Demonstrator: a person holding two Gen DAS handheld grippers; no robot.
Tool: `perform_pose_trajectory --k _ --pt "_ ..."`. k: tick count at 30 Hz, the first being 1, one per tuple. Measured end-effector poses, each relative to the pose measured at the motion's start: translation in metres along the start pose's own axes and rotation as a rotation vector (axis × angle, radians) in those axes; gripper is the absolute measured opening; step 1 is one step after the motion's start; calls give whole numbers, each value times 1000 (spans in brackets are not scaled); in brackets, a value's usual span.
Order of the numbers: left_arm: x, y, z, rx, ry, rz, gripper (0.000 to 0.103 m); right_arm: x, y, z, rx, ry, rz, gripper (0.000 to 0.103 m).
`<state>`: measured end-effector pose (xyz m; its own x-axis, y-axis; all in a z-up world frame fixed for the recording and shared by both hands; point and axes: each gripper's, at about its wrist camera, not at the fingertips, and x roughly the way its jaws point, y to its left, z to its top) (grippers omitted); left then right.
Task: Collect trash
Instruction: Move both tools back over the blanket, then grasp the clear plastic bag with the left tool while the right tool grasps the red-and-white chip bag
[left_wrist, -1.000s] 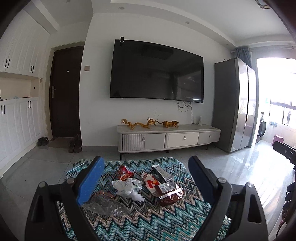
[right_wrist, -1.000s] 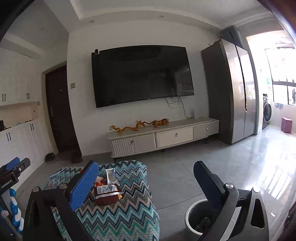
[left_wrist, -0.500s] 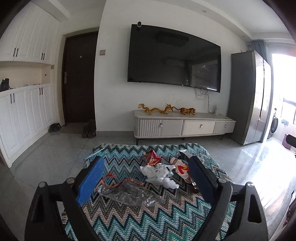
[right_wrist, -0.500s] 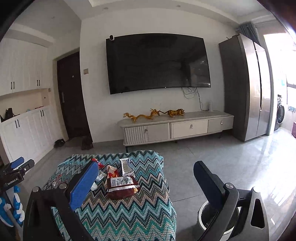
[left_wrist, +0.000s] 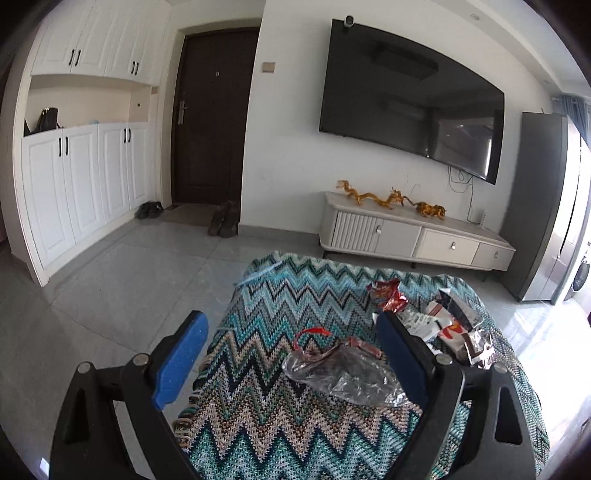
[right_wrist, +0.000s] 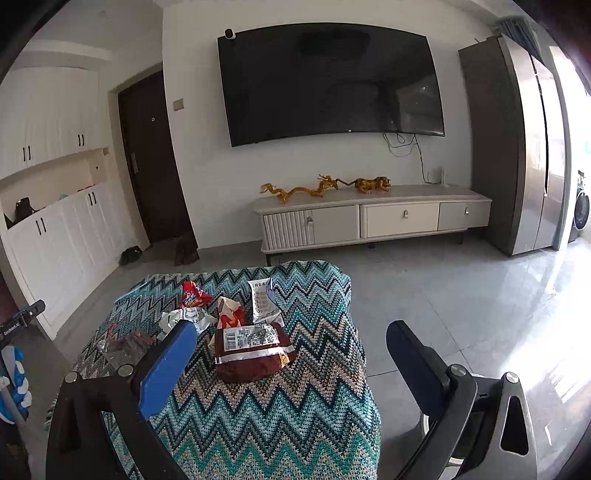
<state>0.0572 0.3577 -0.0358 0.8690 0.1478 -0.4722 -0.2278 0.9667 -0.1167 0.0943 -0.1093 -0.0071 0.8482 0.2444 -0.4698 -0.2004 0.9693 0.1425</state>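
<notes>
The trash lies in a loose group on a zigzag-patterned knitted cloth (left_wrist: 295, 424) that covers a low bench. Nearest to the left side is a crumpled clear plastic bag (left_wrist: 343, 373) with a red strip at its top. Behind it are a red snack wrapper (left_wrist: 388, 295), some white crumpled paper (right_wrist: 188, 317) and a white packet with printed text (right_wrist: 264, 301). At the right side of the group lies a dark red pouch (right_wrist: 251, 350) with a white label, and a red and white wrapper (right_wrist: 231, 314) leans just behind it.

I judge that the step in hand is the approach: nothing is collected yet, and both grippers are empty. The left gripper (left_wrist: 291, 354) has its jaws spread wide, and the clear plastic bag lies between them toward the right finger, apparently not touched. The right gripper (right_wrist: 291, 354) is also spread wide; the dark red pouch lies between its fingers, closer to the left one, and free.

The next move probably calls for lowering one gripper until its fingers stand on both sides of a piece, then closing. The clear bag is thin and soft, so it may slip or fold.

A part of a white round bin (right_wrist: 430, 424) shows on the floor behind the right finger.
</notes>
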Motion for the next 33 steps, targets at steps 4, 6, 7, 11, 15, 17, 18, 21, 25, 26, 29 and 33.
perform_pose_trajectory --k 4,6,7,11,15,17,18,21,25,26,29,33 --pt "33 5 -20 -25 104 -40 92 31 5 -5 -13 55 27 103" --pt "49 5 -30 -37 152 -48 92 47 8 -9 -23 82 44 103" --pt "57 5 -35 -43 172 -55 92 55 10 -10 -28 96 52 103" --pt "69 -10 -39 3 176 -135 92 88 17 -16 -55 158 86 103" --pt "76 -47 -31 135 167 -235 92 119 23 -23 -76 207 119 103" --pt "94 -62 -30 182 197 -255 92 133 25 -26 -81 227 138 103" --pt "102 -65 -30 190 212 -259 92 139 26 -27 -83 235 145 103" --pt "132 -68 -30 190 269 -253 92 158 29 -31 -90 263 169 103" --pt "164 -65 -32 181 338 -258 92 182 31 -37 -98 300 192 103" --pt "170 -65 -33 186 351 -252 92 186 31 -38 -99 306 194 103" --pt "185 -64 -39 186 392 -248 91 203 34 -43 -105 326 215 103" --pt "201 -63 -47 173 430 -240 83 223 37 -48 -122 348 236 103"
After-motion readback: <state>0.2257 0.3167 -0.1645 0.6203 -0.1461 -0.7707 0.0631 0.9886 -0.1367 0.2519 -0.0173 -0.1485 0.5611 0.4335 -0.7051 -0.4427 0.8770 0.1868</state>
